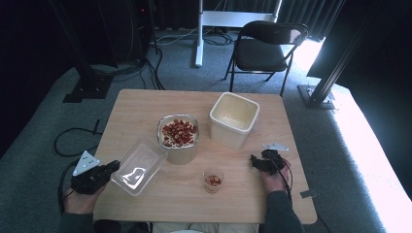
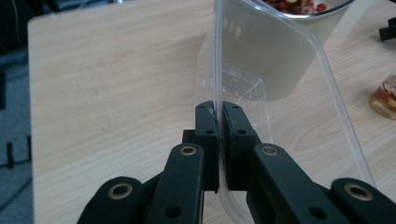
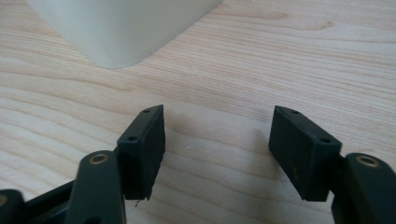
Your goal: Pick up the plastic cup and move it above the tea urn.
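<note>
A clear plastic lid (image 1: 139,166) is pinched by its edge in my left gripper (image 1: 112,166), shut on it at the table's front left. In the left gripper view the lid (image 2: 289,93) stands on edge between the pads of that gripper (image 2: 219,109). A cream tub of red and pale nuts (image 1: 178,133) stands just right of the lid. An empty cream tub (image 1: 233,119) stands farther right. My right gripper (image 1: 254,160) rests low at the front right, and in its own view the gripper (image 3: 217,128) is open over bare wood with nothing between its pads.
A small glass cup (image 1: 213,180) with a few nuts sits near the front edge between my hands. A black folding chair (image 1: 265,48) and a white stand (image 1: 199,34) are beyond the wooden table (image 1: 145,104). Cables lie on the grey carpet at left.
</note>
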`<state>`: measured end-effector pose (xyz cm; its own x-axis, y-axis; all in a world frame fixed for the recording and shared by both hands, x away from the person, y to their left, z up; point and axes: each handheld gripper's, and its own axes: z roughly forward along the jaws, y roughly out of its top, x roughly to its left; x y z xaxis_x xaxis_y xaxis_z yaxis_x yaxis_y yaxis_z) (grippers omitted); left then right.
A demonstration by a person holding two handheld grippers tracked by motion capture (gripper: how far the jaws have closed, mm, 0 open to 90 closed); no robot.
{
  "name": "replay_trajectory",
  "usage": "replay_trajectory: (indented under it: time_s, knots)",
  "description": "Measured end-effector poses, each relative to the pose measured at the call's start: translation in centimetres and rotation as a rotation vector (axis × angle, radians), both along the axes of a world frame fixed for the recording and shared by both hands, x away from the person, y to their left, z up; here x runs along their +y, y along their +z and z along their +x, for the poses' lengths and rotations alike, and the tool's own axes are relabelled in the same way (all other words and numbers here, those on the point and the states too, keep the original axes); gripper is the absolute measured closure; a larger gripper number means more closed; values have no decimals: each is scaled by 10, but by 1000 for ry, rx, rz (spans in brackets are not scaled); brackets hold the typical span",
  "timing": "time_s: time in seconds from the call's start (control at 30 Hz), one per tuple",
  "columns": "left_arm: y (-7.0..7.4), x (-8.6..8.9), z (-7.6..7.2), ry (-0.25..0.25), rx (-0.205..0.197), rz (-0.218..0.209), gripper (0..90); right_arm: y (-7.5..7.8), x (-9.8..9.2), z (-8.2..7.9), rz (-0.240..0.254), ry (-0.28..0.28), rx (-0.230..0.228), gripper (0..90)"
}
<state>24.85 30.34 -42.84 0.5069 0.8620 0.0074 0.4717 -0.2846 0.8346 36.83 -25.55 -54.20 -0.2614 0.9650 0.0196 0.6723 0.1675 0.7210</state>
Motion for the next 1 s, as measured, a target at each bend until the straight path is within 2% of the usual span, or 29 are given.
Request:
replay_trajectory:
  time_s: [0.2,0.27,0.3,0.33,0.37,0.4,0.47,0.57,0.73,0.83,1.0]
  knots:
    - [17,-10,-1,-51,-47,-17,875,23,4,-11,46,42,-82,495]
    - [22,-15,3,-49,-59,-5,874,33,6,-14,60,62,-115,519]
    - [22,-15,3,-49,-59,-5,874,33,6,-14,60,62,-115,519]
    - [29,-15,5,-55,-74,-29,874,39,8,-16,65,75,-129,527]
    - [31,-14,5,-58,-75,-37,874,51,13,-20,71,98,-159,533]
    - [34,-14,5,-64,-79,-46,874,54,14,-21,73,103,-168,536]
    - [38,-17,6,-68,-83,-33,875,66,20,-24,84,131,-196,536]
    - [41,-17,5,-72,-82,-28,877,81,29,-25,87,168,-221,536]
    - [40,-15,2,-63,-83,-21,878,92,38,-25,69,196,-245,537]
    - [44,-10,-4,-70,-98,-48,878,102,43,-26,67,214,-265,533]
    - [52,-13,-6,-88,-122,-61,878,111,49,-25,62,230,-281,531]
